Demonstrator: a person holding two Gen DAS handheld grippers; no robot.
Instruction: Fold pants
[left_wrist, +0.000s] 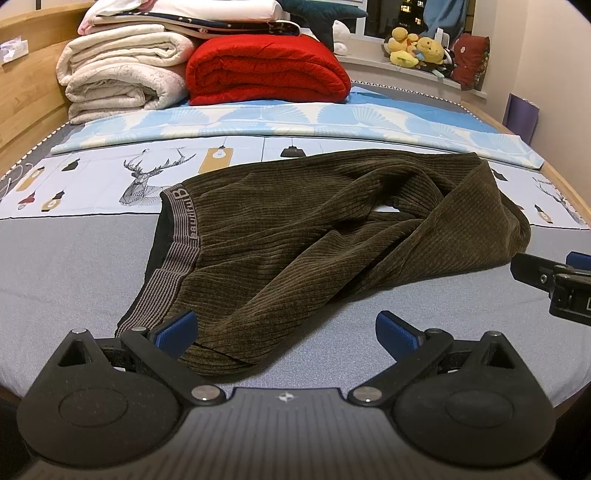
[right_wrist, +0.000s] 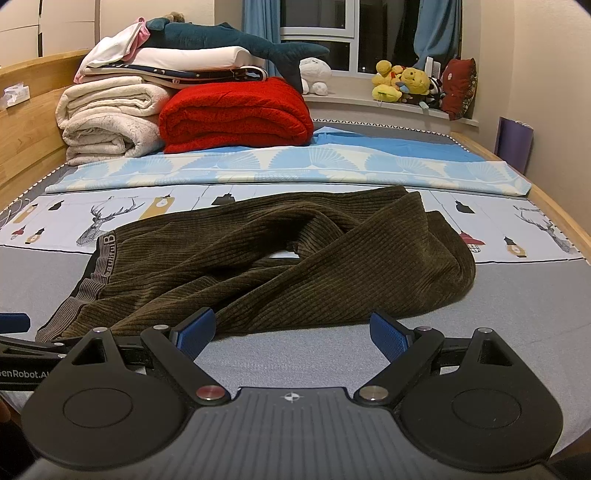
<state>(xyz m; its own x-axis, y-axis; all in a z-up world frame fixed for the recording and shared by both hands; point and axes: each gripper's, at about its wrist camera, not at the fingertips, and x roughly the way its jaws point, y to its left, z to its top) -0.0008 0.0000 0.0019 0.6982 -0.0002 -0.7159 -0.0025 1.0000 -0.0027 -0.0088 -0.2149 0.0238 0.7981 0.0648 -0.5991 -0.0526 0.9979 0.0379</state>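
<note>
Dark olive corduroy pants (left_wrist: 314, 236) lie crumpled on the bed, their grey striped waistband (left_wrist: 173, 258) to the left and the legs bunched to the right. They also show in the right wrist view (right_wrist: 295, 266). My left gripper (left_wrist: 284, 328) is open, low over the near hem of the pants, its left pad beside the waistband corner. My right gripper (right_wrist: 291, 332) is open just in front of the pants' near edge, holding nothing. The right gripper shows at the right edge of the left wrist view (left_wrist: 554, 284).
The grey bed sheet (left_wrist: 74, 258) runs to a wooden frame. A blue patterned sheet (left_wrist: 295, 125) lies behind the pants. Folded white blankets (left_wrist: 118, 77) and a red blanket (left_wrist: 266, 70) are stacked at the back left. Plush toys (left_wrist: 417, 48) sit on the windowsill.
</note>
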